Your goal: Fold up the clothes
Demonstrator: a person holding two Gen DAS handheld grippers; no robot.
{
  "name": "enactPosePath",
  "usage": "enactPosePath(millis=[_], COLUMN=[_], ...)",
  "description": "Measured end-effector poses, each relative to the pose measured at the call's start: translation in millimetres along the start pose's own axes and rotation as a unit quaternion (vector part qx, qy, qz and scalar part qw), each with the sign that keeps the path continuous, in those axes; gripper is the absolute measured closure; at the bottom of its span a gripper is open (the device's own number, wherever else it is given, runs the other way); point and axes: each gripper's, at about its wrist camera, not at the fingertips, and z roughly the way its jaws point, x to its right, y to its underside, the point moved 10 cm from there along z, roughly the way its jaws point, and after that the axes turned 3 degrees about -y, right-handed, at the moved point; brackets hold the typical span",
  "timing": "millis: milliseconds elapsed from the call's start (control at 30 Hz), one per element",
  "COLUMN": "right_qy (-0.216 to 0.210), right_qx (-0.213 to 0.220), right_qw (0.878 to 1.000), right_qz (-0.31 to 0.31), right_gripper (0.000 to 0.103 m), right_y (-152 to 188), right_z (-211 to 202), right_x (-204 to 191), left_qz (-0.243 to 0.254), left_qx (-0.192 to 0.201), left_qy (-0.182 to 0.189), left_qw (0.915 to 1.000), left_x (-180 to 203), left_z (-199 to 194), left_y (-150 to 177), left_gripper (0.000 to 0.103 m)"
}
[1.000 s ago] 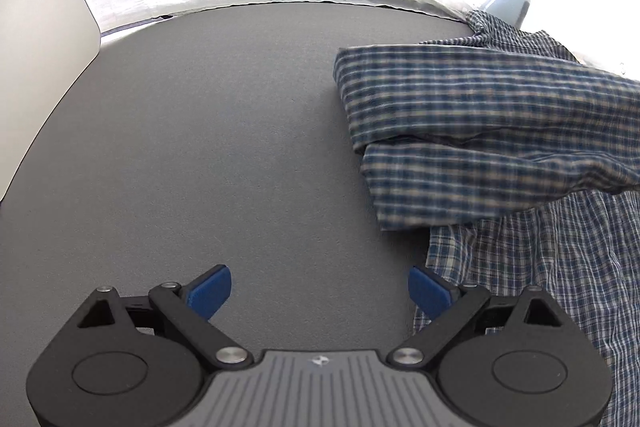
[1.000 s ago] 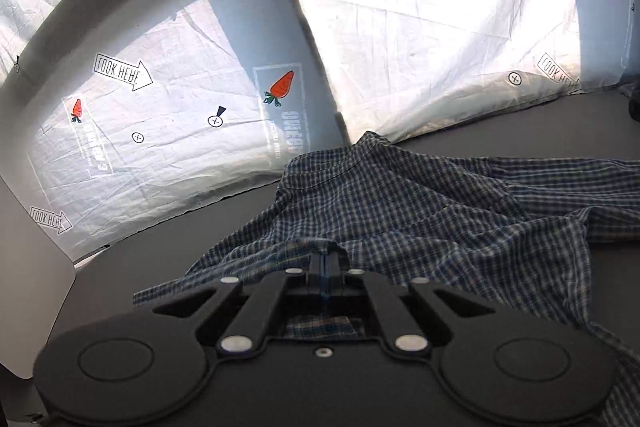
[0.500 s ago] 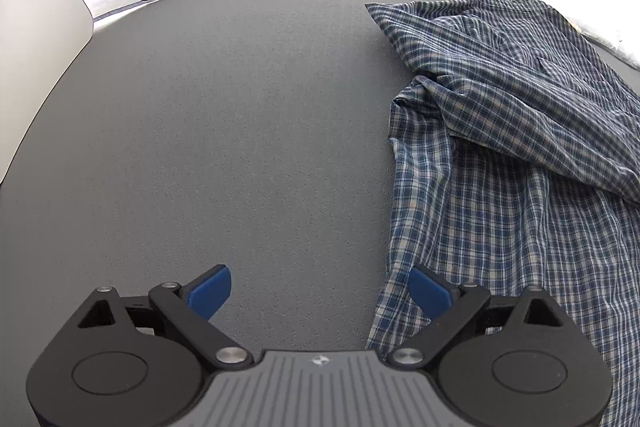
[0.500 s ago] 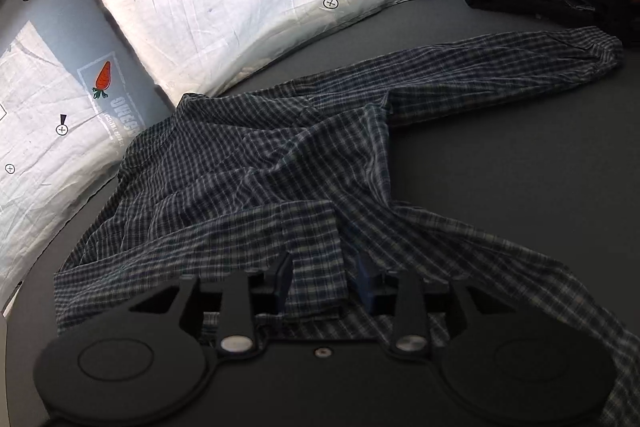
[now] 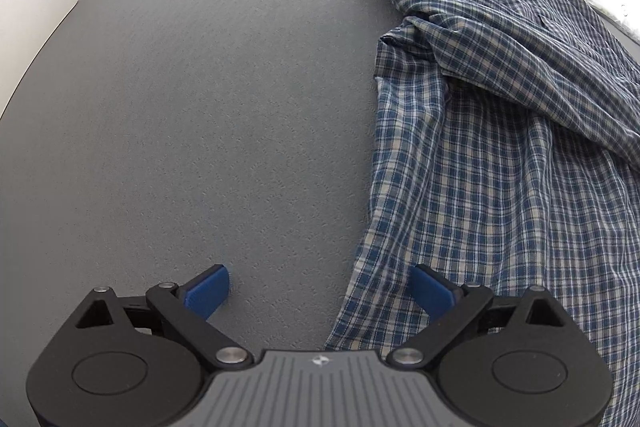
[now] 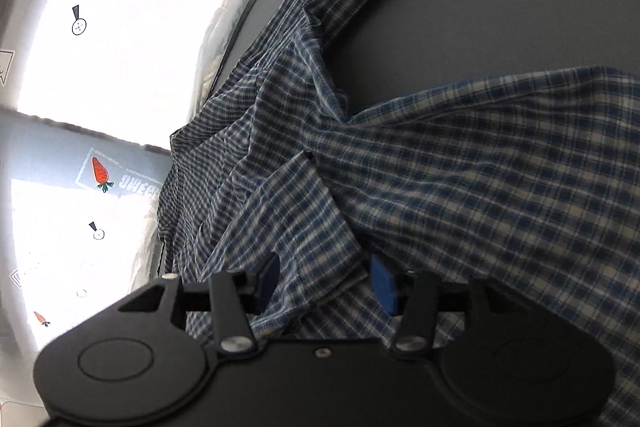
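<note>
Right hand-held gripper (image 6: 324,285) jaws opening, plaid shirt (image 6: 460,195) dropped flat

The shirt (image 5: 500,155) is checked in dark blue, lighter blue and cream-white, the grid fine and even across body and sleeves. The table surface (image 5: 200,107) is plain mid-grey with a faint speckled texture. The left gripper (image 5: 320,287) has a black frame, a ribbed grey body and bright blue pads (image 5: 208,289); the right gripper (image 6: 324,281) is black with blue pads too. The backdrop sheet (image 6: 100,67) is white, printed with orange carrots with green tops (image 6: 100,173), black outlined arrows and small crossed circles
</note>
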Motion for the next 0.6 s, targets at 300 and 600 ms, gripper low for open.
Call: enactPosePath(millis=[300,600], right_qy=[-0.003,0.035], right_qx=[-0.023,-0.026], right_qw=[1.000,0.958], right_qz=[-0.006,-0.283], right_gripper=[0.076,0.093], right_y=[-1.5,7.5], right_z=[18.3,12.2], right_x=[-8.8,-82.7], left_qz=[-0.010,-0.039], left_qx=[0.006,0.018], left_qy=[0.000,-0.013], left_qw=[0.9999,0.9990], left_x=[-1.7,-2.5], left_z=[2.5,1.5], left_y=[1.6,3.5], left_gripper=[0.000,0.000])
